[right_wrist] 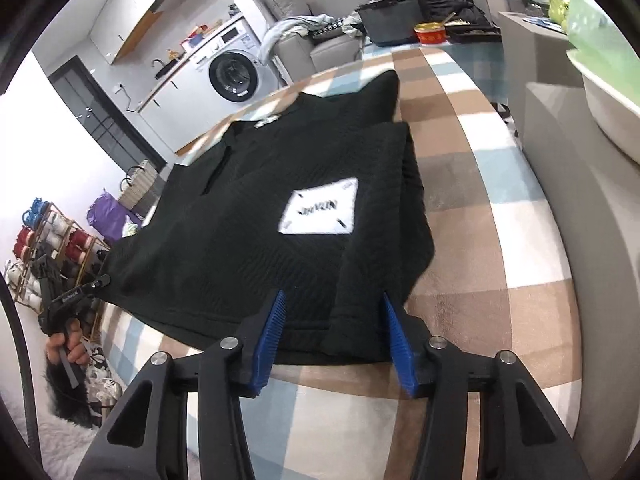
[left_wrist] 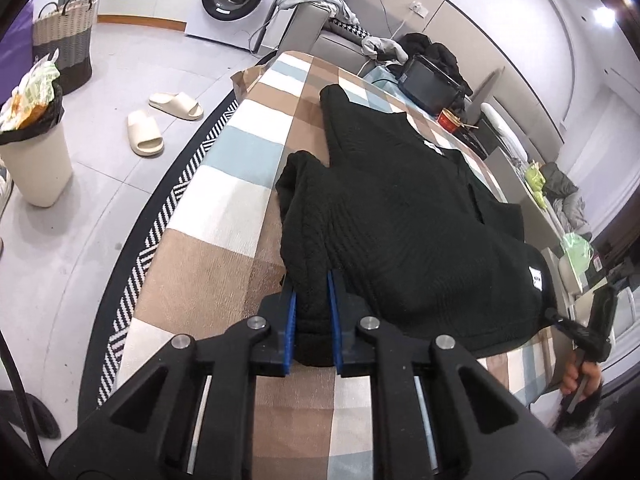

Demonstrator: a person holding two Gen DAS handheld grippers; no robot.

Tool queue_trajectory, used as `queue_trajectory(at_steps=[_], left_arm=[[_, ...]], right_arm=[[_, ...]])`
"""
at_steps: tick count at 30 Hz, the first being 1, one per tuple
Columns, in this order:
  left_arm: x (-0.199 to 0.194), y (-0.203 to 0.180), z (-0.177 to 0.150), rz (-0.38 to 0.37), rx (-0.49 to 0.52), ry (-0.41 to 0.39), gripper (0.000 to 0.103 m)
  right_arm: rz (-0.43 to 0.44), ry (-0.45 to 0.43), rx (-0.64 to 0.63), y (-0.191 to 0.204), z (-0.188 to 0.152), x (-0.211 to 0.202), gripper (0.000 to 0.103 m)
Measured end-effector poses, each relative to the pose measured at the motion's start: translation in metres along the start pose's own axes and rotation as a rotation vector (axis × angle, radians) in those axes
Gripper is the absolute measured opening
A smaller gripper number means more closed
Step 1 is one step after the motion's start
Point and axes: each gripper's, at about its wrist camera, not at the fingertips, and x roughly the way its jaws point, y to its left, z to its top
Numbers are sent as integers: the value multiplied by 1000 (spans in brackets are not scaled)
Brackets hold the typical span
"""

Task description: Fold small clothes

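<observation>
Sweater (left_wrist: 400,216) lies flat on the checked worktop (left_wrist: 224,208), left gripper (left_wrist: 313,320) fingers pinched on its near-left hem, right gripper (right_wrist: 334,340) fingers parted around the near-right hem, apparently readying a fold.

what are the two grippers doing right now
Left gripper: closed on a bunched fold at the near hem of the black sweater.
Right gripper: jaws either side of the near hem; grip cannot be told.

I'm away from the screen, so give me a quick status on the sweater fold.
Left gripper shut on black sweater hem. Right gripper open, astride the hem. Sweater flat on checked cloth, sleeves folded in. Nothing in the way.
</observation>
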Motion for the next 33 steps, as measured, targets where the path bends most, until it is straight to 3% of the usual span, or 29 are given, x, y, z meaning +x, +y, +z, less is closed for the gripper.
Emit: queue_trajectory(at_steps=[2, 3, 9, 13, 17, 24, 31, 33], left_arm=[[-5, 0, 3, -19, -12, -19, 8], [-7, -1, 4, -27, -15, -32, 8], [-33, -17, 33, -94, -12, -172, 7], [-36, -29, 69, -120, -11, -250, 7], [-19, -38, 113, -121, 0, -294, 7], [35, -37, 187, -109, -59, -299, 7], [137, -39, 248, -56, -98, -208, 7], [169, -34, 258, 4, -128, -138, 10]], right_arm=[[0, -7, 33, -6, 1, -1, 8], [26, -39, 52, -8, 3, -7, 7], [162, -244, 93, -1, 22, -44, 6], [190, -341, 125, 4, 50, -50, 6], [163, -406, 173, 4, 93, -41, 6], [124, -461, 288, -10, 170, -5, 6], [36, -425, 389, -35, 235, 59, 7], [-3, -347, 418, -47, 246, 82, 20]])
